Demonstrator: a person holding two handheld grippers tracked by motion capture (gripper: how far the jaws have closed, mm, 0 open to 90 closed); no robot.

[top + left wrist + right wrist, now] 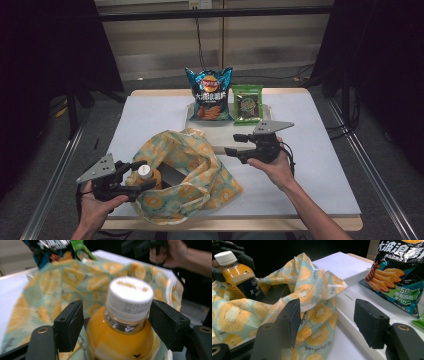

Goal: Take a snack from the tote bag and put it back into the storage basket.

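While the left gripper (131, 176) reaches in at the table's near left corner, its fingers (69, 325) stand either side of the white cap of a juice bottle (148, 175); the right one touches the cap, the left one stands clear, so there is no full grip. The left gripper view shows the date print on that cap (129, 298) and the orange drink in the neck below it, details too small to read from above. The bottle stands upright in the mouth of a lemon-print cloth bag (192, 172), which lies crumpled across the near middle of the table. The right gripper view shows the bottle's dark label (251, 288) and the bag's folds rising in front of it.

The right gripper (239, 146) is held by the person's hand just beyond the bag, its fingers (369, 325) set moderately apart with nothing between them, pointing left towards the bag. Behind it a pale tray (220, 135) lies partly under the bag's far edge. On the tray's far side a blue crisp bag (210, 94) stands upright, with a smaller green packet (247, 103) touching it on the right.

The table (325, 165) is white-topped with a wooden edge. Dark curtains flank it, a cable hangs down the pale wall behind, and grey floor shows at both sides.
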